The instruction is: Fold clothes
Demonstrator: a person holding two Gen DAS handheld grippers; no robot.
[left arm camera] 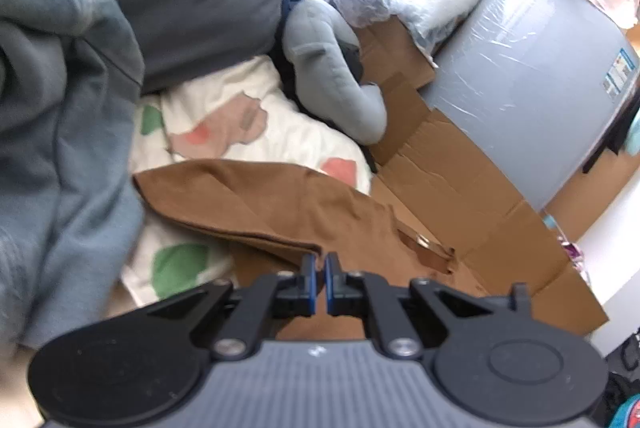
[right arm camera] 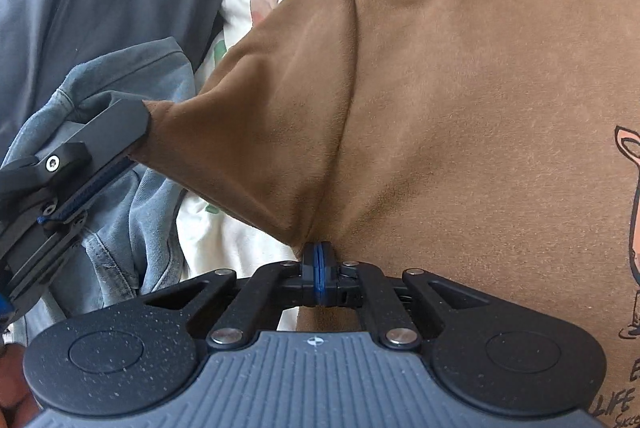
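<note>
the brown t-shirt (right arm camera: 460,88) lies spread over a white bedsheet (left arm camera: 288,132) with green and pink patches. the right gripper (right arm camera: 319,254), at 6 o'clock in its own view, is clenched on the shirt's edge where sleeve meets body. the left gripper (right arm camera: 136,132), at 9 o'clock there, is pinched on the sleeve tip. a blue denim garment (right arm camera: 132,196) sits at 8 o'clock, flattened cardboard (left arm camera: 460,164) at 3 o'clock in the left view.

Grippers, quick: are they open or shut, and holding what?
Left gripper: shut on the brown shirt's sleeve end.
Right gripper: shut on the shirt near the armpit.
</note>
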